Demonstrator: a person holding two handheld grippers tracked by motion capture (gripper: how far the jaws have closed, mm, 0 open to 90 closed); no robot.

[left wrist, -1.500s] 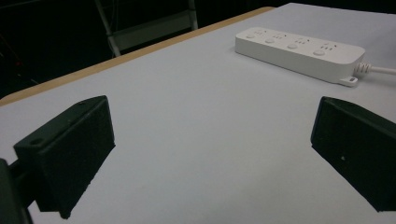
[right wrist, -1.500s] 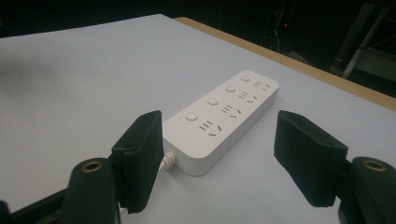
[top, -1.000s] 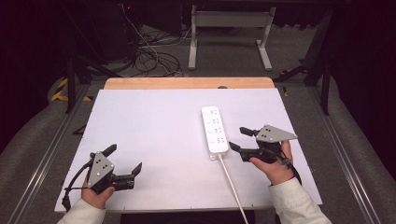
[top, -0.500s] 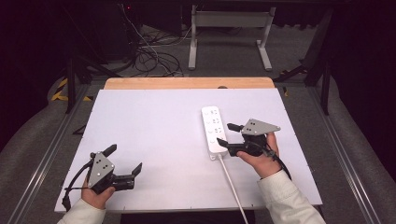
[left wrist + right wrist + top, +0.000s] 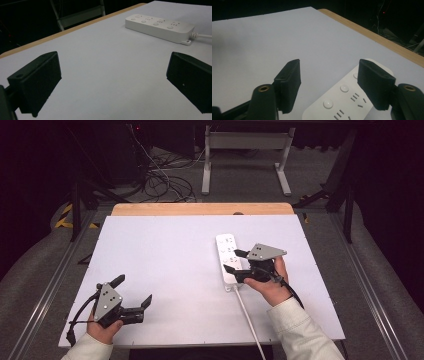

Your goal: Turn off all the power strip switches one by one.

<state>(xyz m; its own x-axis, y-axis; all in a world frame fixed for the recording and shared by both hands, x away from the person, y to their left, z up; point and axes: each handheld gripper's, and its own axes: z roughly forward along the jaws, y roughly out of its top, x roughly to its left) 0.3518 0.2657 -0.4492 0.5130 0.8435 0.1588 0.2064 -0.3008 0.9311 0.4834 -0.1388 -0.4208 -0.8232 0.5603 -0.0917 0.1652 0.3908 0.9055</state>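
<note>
High view, right gripper (image 5: 235, 261) fingers wide over power strip (image 5: 227, 255) (nothing held), left gripper (image 5: 134, 291) spread, empty, table (image 5: 165, 250).

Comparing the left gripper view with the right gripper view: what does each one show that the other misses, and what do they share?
Left gripper view alone: the whole power strip end to end, with its white cable leaving at the right. Right gripper view alone: a close look down on the strip's buttons and socket slots, between the open jaws of the right hand-held gripper. Both share the white table with its wooden edge, and the strip.
</note>
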